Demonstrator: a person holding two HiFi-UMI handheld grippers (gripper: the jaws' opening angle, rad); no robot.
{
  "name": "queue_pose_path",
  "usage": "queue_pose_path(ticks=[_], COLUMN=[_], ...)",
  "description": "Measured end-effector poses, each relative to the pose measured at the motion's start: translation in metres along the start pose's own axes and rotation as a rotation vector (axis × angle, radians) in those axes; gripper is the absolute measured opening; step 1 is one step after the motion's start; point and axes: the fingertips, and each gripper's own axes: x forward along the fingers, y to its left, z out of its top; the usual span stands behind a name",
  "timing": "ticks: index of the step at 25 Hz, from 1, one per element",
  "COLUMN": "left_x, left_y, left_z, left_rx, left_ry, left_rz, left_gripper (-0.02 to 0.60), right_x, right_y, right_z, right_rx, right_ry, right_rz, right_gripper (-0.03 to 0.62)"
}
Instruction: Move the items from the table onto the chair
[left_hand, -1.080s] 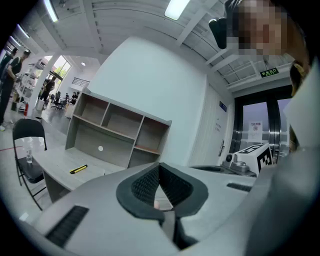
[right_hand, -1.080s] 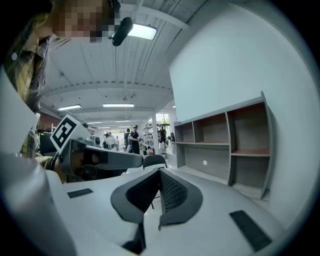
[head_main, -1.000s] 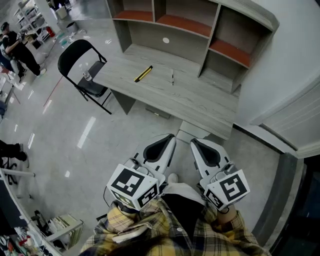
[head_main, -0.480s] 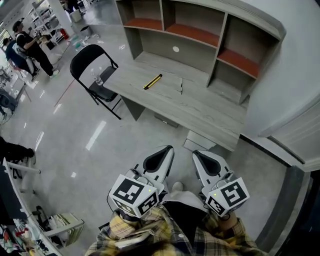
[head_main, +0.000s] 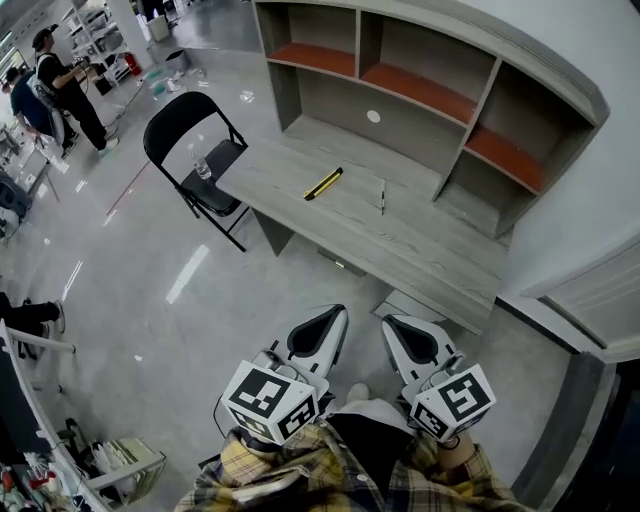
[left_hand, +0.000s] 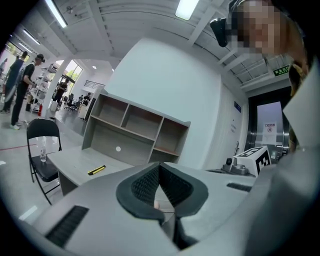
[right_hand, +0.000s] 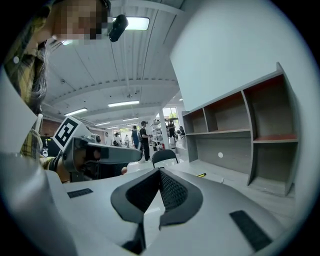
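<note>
Left tongs (head_main: 333, 318) and right tongs (head_main: 395, 328) both closed, empty, well short of the grey wooden table (head_main: 420, 250). Yellow-and-black flat bar (head_main: 323, 184) and thin dark pen (head_main: 382, 196) lie apart on it. Black folding chair (head_main: 185, 115) stands at its left end.

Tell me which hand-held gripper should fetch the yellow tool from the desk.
Left hand-held gripper, probably: the slim yellow tool lies left of the dark pen, toward the black chair.

Grey hutch (head_main: 335, 100) with orange shelves against the white wall (head_main: 600, 40); two people (head_main: 62, 85) far left.
</note>
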Motion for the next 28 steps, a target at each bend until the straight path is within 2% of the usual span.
queue_pose_path(ticks=[7, 14, 21, 24, 28], left_x=[0.012, 0.008, 0.012, 0.031, 0.07], left_y=[0.105, 0.201, 0.255, 0.271, 0.288], left_z=[0.038, 0.053, 0.05, 0.046, 0.052], left_rx=[0.005, -0.002, -0.051, -0.074, -0.064], left_ry=[0.003, 0.041, 0.091, 0.126, 0.149], left_rz=[-0.032, -0.054, -0.065, -0.075, -0.093], left_gripper=[0.005, 0.005, 0.005, 0.005, 0.005], right_x=[0.105, 0.189, 0.231, 0.245, 0.266], right_y=[0.0, -0.005, -0.026, -0.045, -0.082], right_z=[0.014, 0.018, 0.012, 0.01, 0.009], right_rx=[-0.001, 0.026, 0.069, 0.084, 0.102], right_ry=[0.02, 0.019, 0.068, 0.088, 0.104], right_rz=[-0.042, -0.129, -0.202, -0.224, -0.246], right_gripper=[0.017, 0.017, 0.017, 0.017, 0.017])
